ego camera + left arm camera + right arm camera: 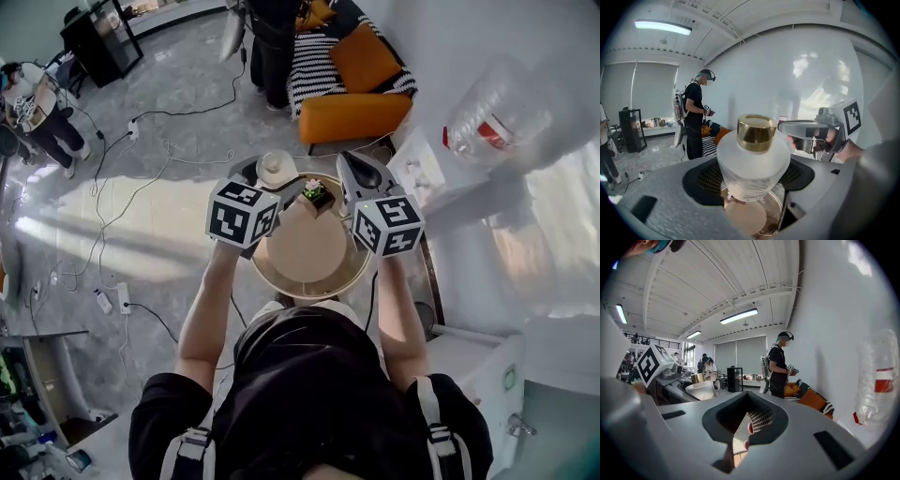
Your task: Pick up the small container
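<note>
The small container [753,164], a frosted glass jar with a ribbed lower body and a gold cap [756,134], sits upright between the jaws of the left gripper [752,180]. The fingers [708,178] press their mesh pads against its two sides, so this gripper is clamped on the jar. The cap stands clear above the pads. The jar is held off the round table [309,258], whose tan top shows below the fingertips. From the head view the jar lies just ahead of the left gripper's marker cube [242,214], over the table's far left rim.

The right gripper [740,427] is level with the left one and a little apart to its right side. Its fingers [761,420] are drawn together with only a thin slit between them, and nothing is held there. Seen from these fingers, the jar lies off to the left, beside the left gripper's cube.

Between the two sets of fingertips, on the table's far edge, stands a small potted plant [314,192] with a pink flower in a brown pot.

Beyond the fingertips are an orange sofa [361,94] and a standing person [696,117] in dark clothes. A large water bottle [487,117] is off to the right of the right gripper, by the white wall.
</note>
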The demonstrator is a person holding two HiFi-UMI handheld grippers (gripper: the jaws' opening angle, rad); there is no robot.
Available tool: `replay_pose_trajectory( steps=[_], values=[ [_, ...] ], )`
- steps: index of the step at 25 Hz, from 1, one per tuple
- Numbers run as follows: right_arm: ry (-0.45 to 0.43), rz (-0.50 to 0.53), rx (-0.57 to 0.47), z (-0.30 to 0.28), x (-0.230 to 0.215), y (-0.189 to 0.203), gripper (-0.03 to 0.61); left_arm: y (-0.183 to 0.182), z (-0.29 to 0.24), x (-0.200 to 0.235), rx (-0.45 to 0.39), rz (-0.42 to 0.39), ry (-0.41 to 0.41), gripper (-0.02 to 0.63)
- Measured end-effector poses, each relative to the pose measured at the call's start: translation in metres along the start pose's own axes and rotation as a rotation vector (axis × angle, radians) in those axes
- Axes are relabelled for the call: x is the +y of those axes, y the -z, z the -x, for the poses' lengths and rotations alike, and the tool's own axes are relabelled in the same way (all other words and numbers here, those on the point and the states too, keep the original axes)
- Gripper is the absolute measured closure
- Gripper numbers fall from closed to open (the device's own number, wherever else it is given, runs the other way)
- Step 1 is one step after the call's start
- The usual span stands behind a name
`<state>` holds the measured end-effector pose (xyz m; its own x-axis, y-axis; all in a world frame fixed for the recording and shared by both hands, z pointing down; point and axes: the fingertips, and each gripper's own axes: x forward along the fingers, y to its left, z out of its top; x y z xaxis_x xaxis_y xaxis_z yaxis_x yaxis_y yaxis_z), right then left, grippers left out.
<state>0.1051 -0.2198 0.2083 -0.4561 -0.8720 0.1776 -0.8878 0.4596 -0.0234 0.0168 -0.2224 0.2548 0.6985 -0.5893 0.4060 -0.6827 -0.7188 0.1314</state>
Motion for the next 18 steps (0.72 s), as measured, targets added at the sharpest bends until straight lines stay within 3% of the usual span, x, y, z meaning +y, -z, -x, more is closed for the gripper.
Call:
replay_pose_trajectory(
  steps=[18],
  values=[
    [0.019,0.002,0.021,0.0019,0.0046,0.0059,0.575,0.0002,-0.0001,0.0003,-0.002,-0.007,0.026,0.262]
  ],
)
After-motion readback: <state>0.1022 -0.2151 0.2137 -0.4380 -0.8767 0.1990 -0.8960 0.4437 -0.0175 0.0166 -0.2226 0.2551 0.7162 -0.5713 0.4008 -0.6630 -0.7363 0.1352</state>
